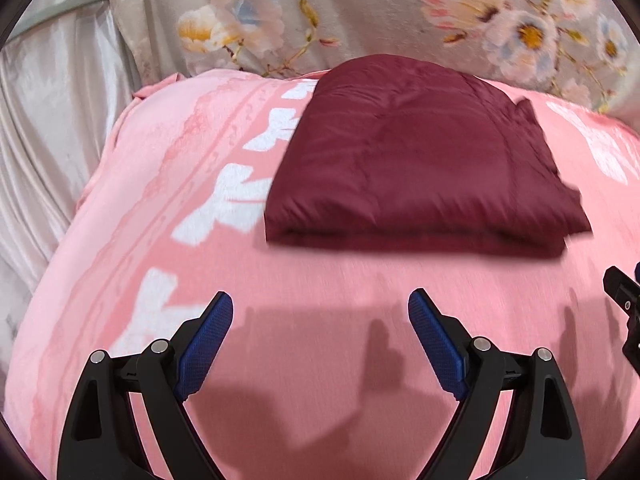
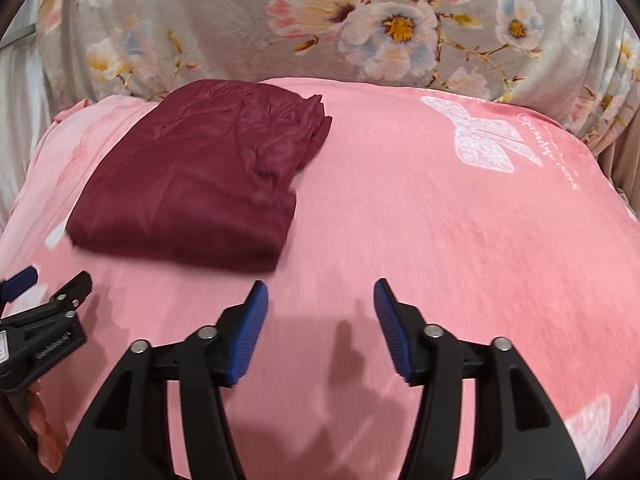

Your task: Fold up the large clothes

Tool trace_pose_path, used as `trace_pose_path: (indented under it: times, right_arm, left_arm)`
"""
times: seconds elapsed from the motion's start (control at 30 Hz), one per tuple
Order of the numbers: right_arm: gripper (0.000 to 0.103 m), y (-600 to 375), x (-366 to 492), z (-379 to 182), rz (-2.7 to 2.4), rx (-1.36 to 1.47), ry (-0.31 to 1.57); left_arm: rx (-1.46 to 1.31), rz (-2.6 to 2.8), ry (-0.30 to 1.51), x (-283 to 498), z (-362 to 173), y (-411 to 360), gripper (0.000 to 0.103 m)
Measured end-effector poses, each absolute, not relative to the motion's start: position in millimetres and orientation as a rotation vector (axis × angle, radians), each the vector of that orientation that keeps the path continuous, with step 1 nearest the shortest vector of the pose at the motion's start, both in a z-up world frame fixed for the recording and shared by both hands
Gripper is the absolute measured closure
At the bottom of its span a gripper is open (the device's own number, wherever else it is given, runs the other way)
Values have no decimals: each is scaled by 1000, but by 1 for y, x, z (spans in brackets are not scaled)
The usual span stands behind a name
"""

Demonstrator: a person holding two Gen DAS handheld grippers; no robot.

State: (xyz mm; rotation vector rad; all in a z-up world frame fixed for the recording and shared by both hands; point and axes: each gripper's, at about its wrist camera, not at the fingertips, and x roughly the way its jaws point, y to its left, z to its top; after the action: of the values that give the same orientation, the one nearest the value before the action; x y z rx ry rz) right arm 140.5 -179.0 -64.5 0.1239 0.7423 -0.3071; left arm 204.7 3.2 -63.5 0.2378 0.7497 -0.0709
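Observation:
A dark maroon garment [image 1: 416, 160] lies folded into a thick rectangle on a pink blanket [image 1: 304, 304]. In the right wrist view the same garment [image 2: 200, 176] sits at the left, its loose layered corner toward the back. My left gripper [image 1: 320, 308] hovers over bare blanket a little in front of the fold, open, nothing between its blue pads. My right gripper [image 2: 320, 296] is also open and empty, just in front of and to the right of the garment's near right corner. The left gripper [image 2: 36, 284] shows at the left edge of the right wrist view.
A grey floral cover [image 1: 360, 8] rises behind the pink blanket [image 2: 460, 220]. Pale satin cloth [image 1: 48, 120] hangs at the left. White butterfly prints [image 2: 480, 136] mark the blanket. Part of the right gripper [image 1: 624, 300] pokes in at the right edge of the left wrist view.

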Motion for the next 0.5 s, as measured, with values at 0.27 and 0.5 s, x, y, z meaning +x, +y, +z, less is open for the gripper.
trace_pose_path:
  times: [0.27,0.5]
  right_arm:
    - [35,-160,79,-74,-312,117,719]
    - [28,-145,54,-66,-292,72,632]
  left_arm:
    - [272,-95,710,145,-69,-10,16]
    - [274,-81,692,119,-72,-11,16]
